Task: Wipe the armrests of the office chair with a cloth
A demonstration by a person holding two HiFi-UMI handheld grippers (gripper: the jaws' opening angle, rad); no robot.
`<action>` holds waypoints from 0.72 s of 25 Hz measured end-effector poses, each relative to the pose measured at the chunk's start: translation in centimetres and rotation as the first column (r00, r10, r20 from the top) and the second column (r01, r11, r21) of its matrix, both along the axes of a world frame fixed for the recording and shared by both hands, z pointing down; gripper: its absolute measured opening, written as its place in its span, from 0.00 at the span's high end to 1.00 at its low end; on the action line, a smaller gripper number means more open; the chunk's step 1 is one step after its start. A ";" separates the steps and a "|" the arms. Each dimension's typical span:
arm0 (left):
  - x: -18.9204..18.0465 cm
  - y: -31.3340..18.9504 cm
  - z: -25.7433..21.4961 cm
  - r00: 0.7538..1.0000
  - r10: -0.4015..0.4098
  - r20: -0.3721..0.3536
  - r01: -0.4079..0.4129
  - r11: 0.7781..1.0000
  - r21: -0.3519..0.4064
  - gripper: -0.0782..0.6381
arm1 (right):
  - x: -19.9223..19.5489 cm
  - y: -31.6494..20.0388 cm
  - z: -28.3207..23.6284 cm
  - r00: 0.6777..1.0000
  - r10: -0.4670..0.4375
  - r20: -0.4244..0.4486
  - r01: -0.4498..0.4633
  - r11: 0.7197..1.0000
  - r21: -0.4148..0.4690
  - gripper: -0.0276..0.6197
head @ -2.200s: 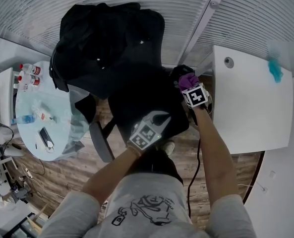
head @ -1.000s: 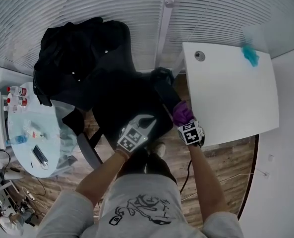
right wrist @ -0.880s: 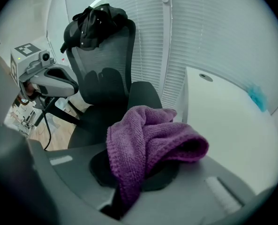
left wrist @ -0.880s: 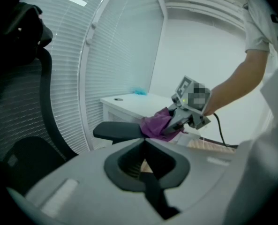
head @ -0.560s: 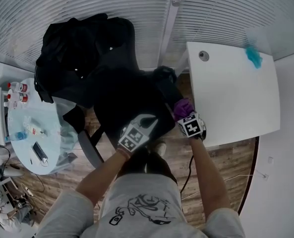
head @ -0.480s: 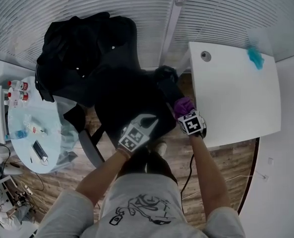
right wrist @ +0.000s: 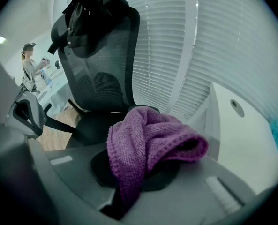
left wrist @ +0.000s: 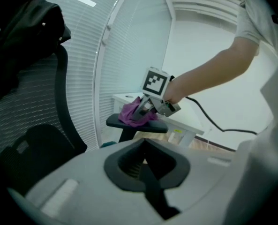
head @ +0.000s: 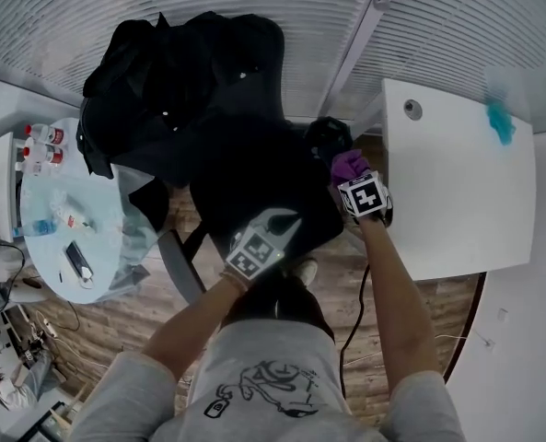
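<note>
Cloth (right wrist: 148,139), purple, is clamped in the right gripper (head: 353,177) and pressed on the chair's (head: 254,168) right-hand armrest (left wrist: 136,124). Nearer and left, the left gripper (head: 284,221) is clenched and empty over the seat. Farther, a black jacket (head: 167,81) drapes the backrest.

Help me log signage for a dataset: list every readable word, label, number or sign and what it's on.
No readable text in any view.
Left marker cube, right marker cube: square patterns, no letters.
Shirt print: a drawing, no legible words.
Bottles on the round table: labels too small.
</note>
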State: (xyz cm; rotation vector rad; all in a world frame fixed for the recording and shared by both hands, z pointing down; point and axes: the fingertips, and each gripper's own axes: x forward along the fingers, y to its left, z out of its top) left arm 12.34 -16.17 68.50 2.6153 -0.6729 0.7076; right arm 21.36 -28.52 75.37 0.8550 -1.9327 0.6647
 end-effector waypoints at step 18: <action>-4.8 -1.0 -0.6 0.997 -0.082 0.009 0.082 0.996 0.017 0.89 | -4.2 -4.7 -1.4 0.998 0.008 0.065 -0.018 0.988 0.152 0.91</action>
